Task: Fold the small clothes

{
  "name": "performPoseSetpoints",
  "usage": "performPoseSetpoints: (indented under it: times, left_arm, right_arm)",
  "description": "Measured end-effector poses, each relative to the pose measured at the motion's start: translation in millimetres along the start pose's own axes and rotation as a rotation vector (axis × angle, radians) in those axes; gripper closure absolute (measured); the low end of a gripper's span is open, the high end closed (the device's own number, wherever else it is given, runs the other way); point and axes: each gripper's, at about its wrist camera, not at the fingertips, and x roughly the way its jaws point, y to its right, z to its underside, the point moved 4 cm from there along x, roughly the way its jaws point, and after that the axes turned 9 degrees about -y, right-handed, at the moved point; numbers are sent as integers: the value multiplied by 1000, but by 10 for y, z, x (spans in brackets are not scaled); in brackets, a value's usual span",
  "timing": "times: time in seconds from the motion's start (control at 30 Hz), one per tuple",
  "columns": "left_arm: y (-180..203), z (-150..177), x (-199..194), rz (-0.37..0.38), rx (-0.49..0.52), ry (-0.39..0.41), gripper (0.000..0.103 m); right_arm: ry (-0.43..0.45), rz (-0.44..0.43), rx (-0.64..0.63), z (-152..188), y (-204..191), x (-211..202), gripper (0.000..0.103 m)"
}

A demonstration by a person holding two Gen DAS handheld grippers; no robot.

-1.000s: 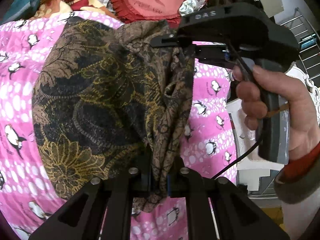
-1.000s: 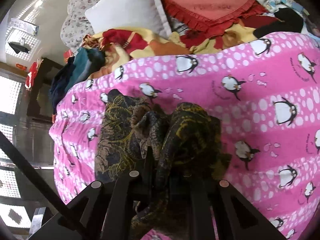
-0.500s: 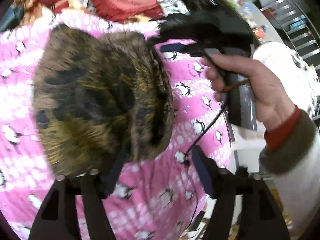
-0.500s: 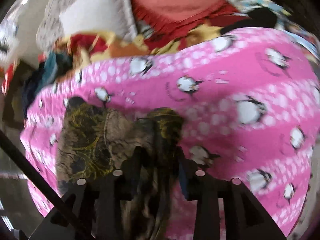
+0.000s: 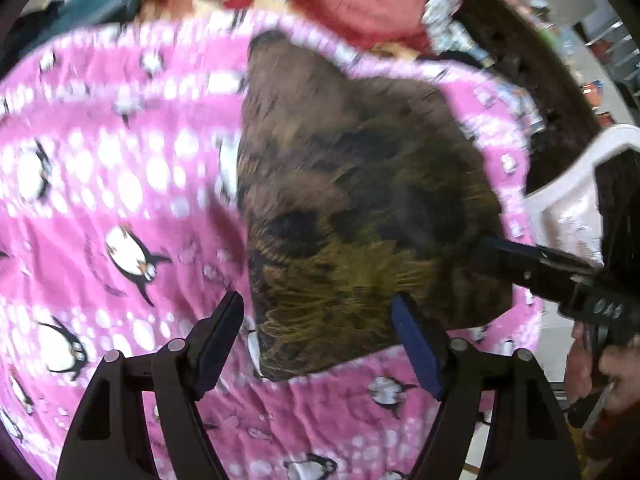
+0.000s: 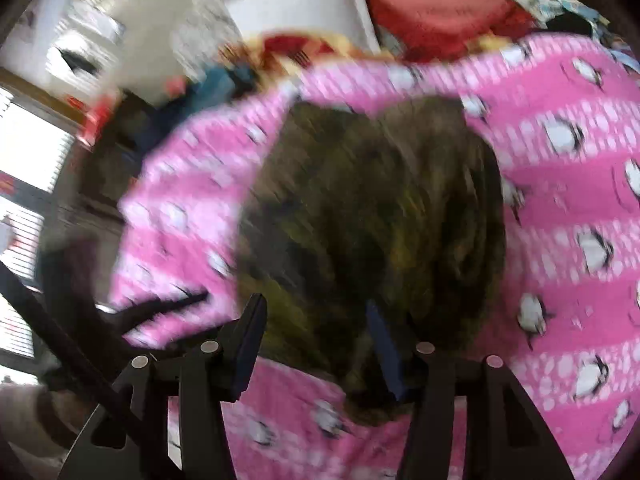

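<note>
Black fingers of my left gripper sit nearest the lens, their jaws opening, pressing on nothing; the near edge of the brown patterned cloth lies on the bed in the gap between them, and I cannot tell whether the pads brush it. My right gripper is spreading its jaws too, and that same cloth lies under and between them, let go, though the blur stops me judging whether one pad brushes it. The cloth lies loose in a rounded heap on the pink penguin blanket, which spreads out on every side of it. Just right of the cloth, in the left camera's view, I see the right gripper reaching in from the side, with a hand round its handle. Beyond the cloth, past the blanket's far edge, sit a red cushion and a white pillow. Left of the cushion lies a jumble of coloured clothes.
</note>
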Motion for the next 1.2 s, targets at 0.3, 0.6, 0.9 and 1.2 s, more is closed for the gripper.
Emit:
performPoseSetpoints:
  times: [0.3, 0.6, 0.9, 1.2]
  left_arm:
    - [-119, -52, -383, 18, 10, 70, 25]
    - [-24, -715, -166, 56, -53, 86, 25]
    - [-191, -805, -88, 80, -91, 40, 18]
    - [-384, -719, -322, 112, -131, 95, 14]
  right_arm:
    - [136, -60, 205, 85, 602, -551, 56]
    - [170, -157, 139, -912, 220, -179, 58]
    - [188, -84, 328, -835, 902, -130, 55]
    - [205, -193, 292, -85, 737, -344, 29]
